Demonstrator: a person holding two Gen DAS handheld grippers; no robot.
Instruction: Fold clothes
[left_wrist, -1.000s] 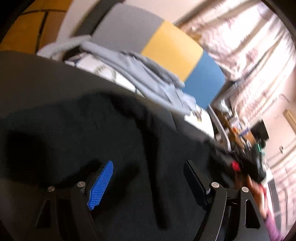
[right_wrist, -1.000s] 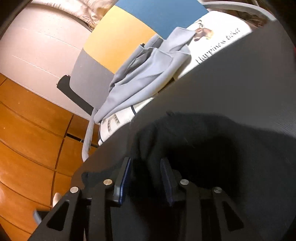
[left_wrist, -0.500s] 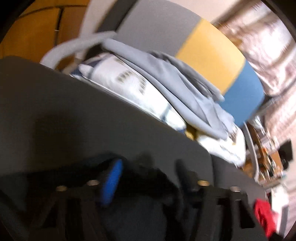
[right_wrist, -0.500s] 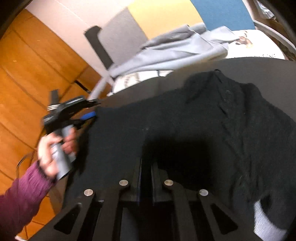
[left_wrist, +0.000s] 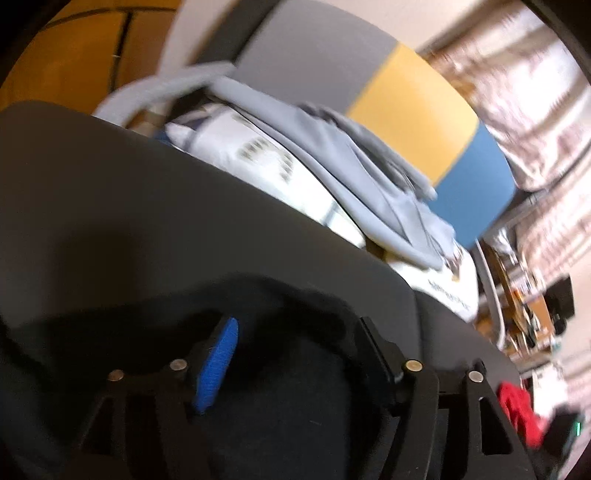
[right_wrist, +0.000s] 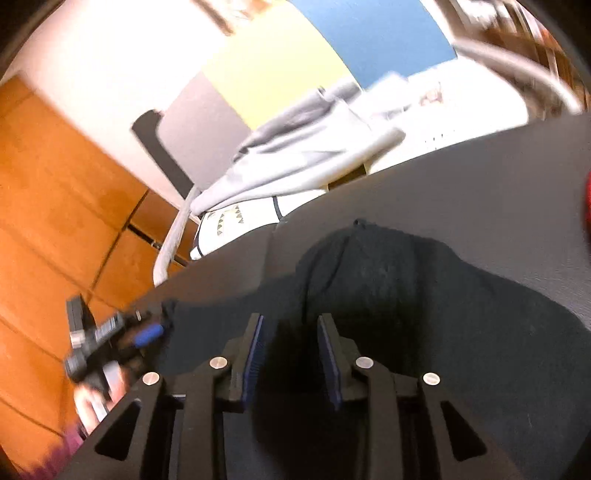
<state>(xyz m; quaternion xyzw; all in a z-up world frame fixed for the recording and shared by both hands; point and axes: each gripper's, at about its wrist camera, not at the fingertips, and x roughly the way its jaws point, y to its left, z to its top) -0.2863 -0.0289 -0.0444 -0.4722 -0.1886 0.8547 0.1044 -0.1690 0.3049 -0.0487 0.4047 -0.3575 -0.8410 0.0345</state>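
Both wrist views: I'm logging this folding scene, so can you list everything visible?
Black garment: one, black, spread on the table beneath both grippers.
Table: one, dark grey.
Grey garment: one, light grey, draped on the white printed textile behind the table.
White printed textile: one, white, on the chair.
Chair: one, grey, yellow and blue back.
Red object: one, blurred, at the table's right edge.
Left gripper: open, over the black garment.
Right gripper: open, over the black garment.
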